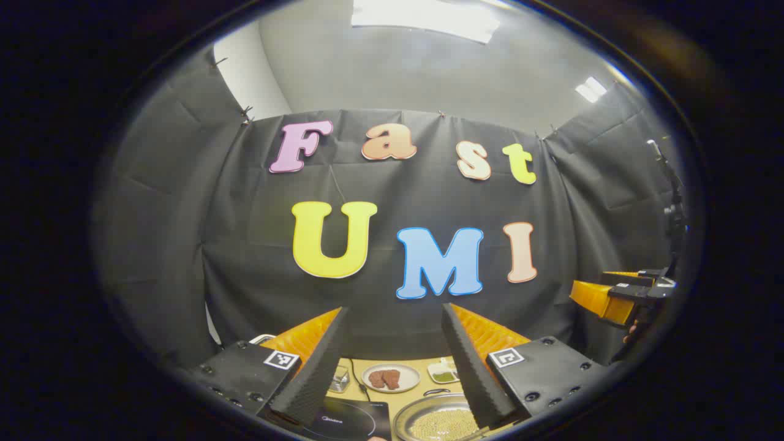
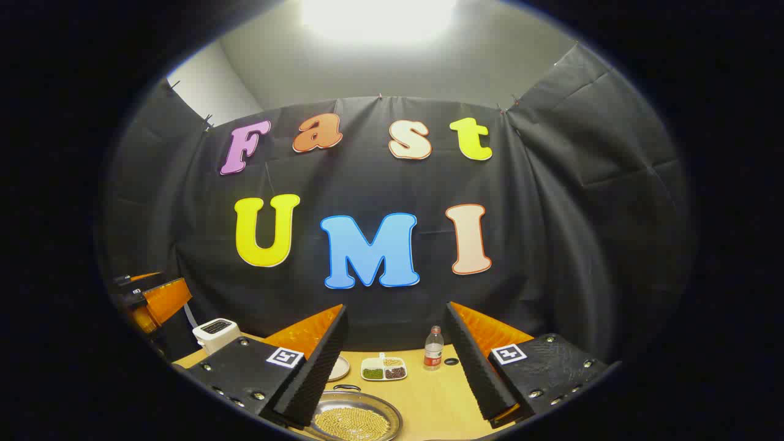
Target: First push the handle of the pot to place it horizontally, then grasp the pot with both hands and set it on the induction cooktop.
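1. Two tongs are held up above the worktop, both pointing at the booth's black cloth wall, and neither touches anything.
2. The left tongs are released: their fingers stand wide apart with nothing between them.
3. The right tongs are released too, with the same wide, bare gap; in the left gripper view they also show at the far right edge, held up well clear of the worktop.
4. In the right gripper view the left tongs show at the far left edge, also raised.
5. The pot is a shallow metal pan full of small yellowish beans. It sits on the worktop low in both views, just beside the induction cooktop and not on it.
6. In the left gripper view the pot lies to the right of the dark cooktop, partly behind the right finger.
7. A small dark handle shows at the pot's far rim; how it is turned cannot be told.
8. Behind the pot, a plate holds brown pieces of food, and a divided dish holds beans of different colours.
9. A bottle with a red label stands upright near the dish.
10. A white toaster sits at the worktop's left side.
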Motion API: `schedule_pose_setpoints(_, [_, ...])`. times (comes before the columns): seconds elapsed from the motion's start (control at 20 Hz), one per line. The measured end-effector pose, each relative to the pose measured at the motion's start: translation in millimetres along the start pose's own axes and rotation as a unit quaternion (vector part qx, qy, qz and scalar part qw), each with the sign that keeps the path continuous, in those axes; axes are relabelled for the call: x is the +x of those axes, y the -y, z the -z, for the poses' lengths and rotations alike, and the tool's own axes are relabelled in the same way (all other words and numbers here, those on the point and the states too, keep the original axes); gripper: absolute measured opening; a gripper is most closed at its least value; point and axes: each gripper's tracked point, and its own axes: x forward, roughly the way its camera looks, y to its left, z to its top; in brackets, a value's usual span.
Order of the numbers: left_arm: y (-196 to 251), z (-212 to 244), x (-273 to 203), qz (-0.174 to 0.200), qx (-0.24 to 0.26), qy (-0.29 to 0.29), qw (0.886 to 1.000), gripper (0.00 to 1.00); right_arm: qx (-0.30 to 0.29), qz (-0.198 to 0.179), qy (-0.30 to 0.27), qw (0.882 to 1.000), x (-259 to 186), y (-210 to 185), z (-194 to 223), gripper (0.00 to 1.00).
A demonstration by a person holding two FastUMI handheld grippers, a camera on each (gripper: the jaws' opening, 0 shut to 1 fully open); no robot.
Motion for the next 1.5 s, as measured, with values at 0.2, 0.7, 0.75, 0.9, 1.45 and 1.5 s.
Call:
schedule_pose_setpoints(0.2, [12, 2, 0, -0.004, 0.002, -0.008, 1.000, 0.95, -0.007, -0.001, 0.006, 1.000, -3, 6, -4, 0.96])
schedule_pose_setpoints(0.7, [15, -2, 2, 0.021, 0.001, -0.010, 1.000, 0.94, 0.020, 0.014, -0.005, 1.000, -9, 3, -4, 0.96])
schedule_pose_setpoints(0.75, [15, -4, 1, 0.024, 0.001, -0.008, 1.000, 0.99, 0.021, 0.015, -0.004, 1.000, -9, 2, -5, 0.96])
schedule_pose_setpoints(0.9, [13, -4, 0, 0.026, 0.004, -0.008, 1.000, 0.97, 0.020, 0.017, -0.005, 1.000, -7, 2, -6, 0.96])
schedule_pose_setpoints(1.45, [0, 8, -4, 0.017, 0.008, -0.021, 1.000, 0.97, 0.021, -0.001, -0.078, 0.997, -2, -9, 48, 0.78])
schedule_pose_setpoints(1.5, [-2, 12, -4, 0.016, 0.009, -0.024, 1.000, 0.97, 0.023, 0.001, -0.089, 0.996, -4, -8, 55, 0.73])
